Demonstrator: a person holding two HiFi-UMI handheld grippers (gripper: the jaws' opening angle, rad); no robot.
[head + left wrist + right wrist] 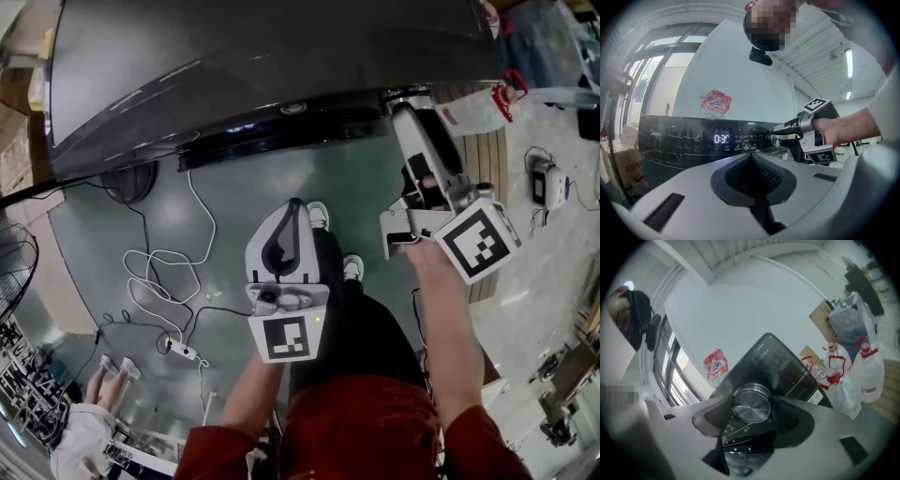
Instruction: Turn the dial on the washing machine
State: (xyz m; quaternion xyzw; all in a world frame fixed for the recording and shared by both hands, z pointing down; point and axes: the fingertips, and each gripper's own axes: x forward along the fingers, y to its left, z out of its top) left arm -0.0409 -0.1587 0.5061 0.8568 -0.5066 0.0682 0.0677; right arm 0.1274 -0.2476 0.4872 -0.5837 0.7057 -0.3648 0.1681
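The dark washing machine (234,56) fills the top of the head view, its black control panel (281,136) facing me. In the right gripper view the round silver dial (752,406) sits between the two dark pads, which press on its sides, so my right gripper (752,416) is shut on it. The left gripper view shows the same from the side: the right gripper (778,135) reaches the dial (775,139), right of the lit display (721,138). My left gripper (293,206) hangs back over the floor, its jaws closed together with nothing in them (751,157).
White cables and a power strip (183,349) lie on the floor at left, beside a fan (14,262). Plastic bags (478,108) stand right of the machine. A red packet (716,103) lies on its top. Another person's hand (103,380) shows at bottom left.
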